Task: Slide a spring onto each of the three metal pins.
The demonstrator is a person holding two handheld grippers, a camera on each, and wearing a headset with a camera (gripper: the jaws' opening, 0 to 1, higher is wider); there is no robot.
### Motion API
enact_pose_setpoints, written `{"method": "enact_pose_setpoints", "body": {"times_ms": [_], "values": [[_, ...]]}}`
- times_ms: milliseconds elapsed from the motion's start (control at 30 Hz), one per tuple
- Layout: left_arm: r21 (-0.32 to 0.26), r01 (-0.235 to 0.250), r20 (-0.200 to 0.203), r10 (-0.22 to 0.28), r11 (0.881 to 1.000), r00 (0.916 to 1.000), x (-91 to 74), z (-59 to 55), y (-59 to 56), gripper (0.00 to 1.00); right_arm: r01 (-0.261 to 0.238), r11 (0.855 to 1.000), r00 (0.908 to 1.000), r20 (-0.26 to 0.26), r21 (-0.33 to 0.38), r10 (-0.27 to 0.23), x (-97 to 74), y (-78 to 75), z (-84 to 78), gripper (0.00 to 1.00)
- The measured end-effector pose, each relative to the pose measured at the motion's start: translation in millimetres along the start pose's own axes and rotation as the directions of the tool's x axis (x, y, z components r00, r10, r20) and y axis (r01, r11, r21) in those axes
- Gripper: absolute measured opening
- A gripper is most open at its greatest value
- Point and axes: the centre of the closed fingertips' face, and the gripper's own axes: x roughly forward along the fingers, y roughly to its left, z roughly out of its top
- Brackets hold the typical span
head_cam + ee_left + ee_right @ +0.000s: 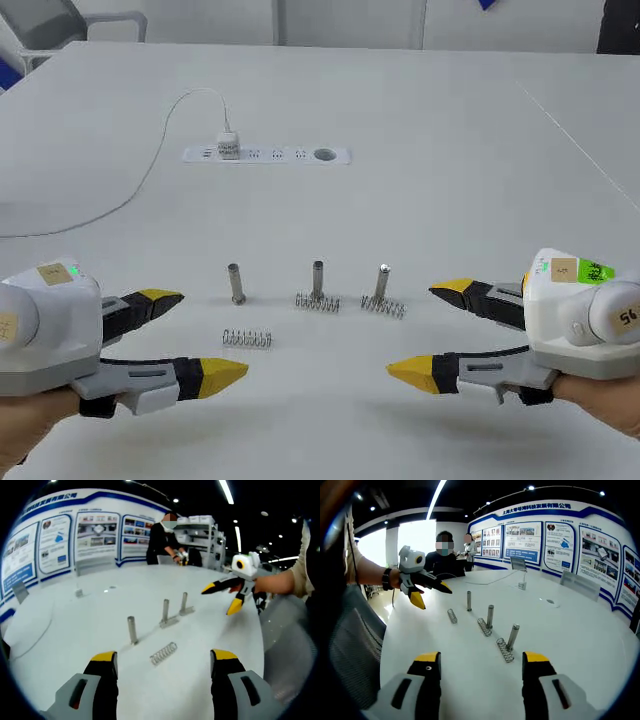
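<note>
Standing upright in a row on the white table (pixel 400 120), the left pin (pixel 236 283), middle pin (pixel 318 279) and right pin (pixel 382 281) are bare. One spring (pixel 247 339) lies just nearer than the left pin; a second spring (pixel 317 302) and third spring (pixel 383 306) lie at the others' feet. Left gripper (pixel 212 332) and right gripper (pixel 411 330) hover near, jaws spread, empty.

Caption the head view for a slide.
Left gripper and right gripper, both open, flank three upright pins; three springs lie on the table.
</note>
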Motion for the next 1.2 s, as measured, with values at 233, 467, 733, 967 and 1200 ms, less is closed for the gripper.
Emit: {"method": "enact_pose_setpoints", "body": {"times_ms": [233, 467, 733, 967, 1200], "values": [[-0.02, 0.0, -0.002, 0.0, 1.0, 1.0, -1.9, -9.2, -3.0, 0.77, -0.025, 1.0, 0.9996, -0.013, -0.019, 0.025, 5.6, 6.4, 2.3, 0.66], [-0.029, -0.004, -0.004, 0.004, 1.0, 1.0, -5.4, -12.9, -2.4, 0.77, -0.078, 0.995, 0.996, -0.048, -0.055, 0.075, 16.0, 20.8, 1.7, 0.61], [-0.027, 0.003, -0.005, -0.003, 1.0, 1.0, -4.7, -13.7, -6.1, 0.77, -0.121, 0.989, 0.9901, -0.082, -0.09, 0.114, 28.8, 30.5, 5.7, 0.54], [-0.021, 0.006, -0.01, -0.006, 1.0, 0.9999, -4.2, -14.1, -8.1, 0.76, -0.162, 0.98, 0.9842, -0.09, -0.118, 0.152, 43.6, 39.4, 15.2, 0.49], [-0.019, 0.005, -0.014, -0.005, 1.0, 0.9999, -4.8, -14.7, -8.3, 0.76, -0.191, 0.972, 0.9787, -0.102, -0.133, 0.179, 61.7, 45.8, 19.8, 0.43]]}}
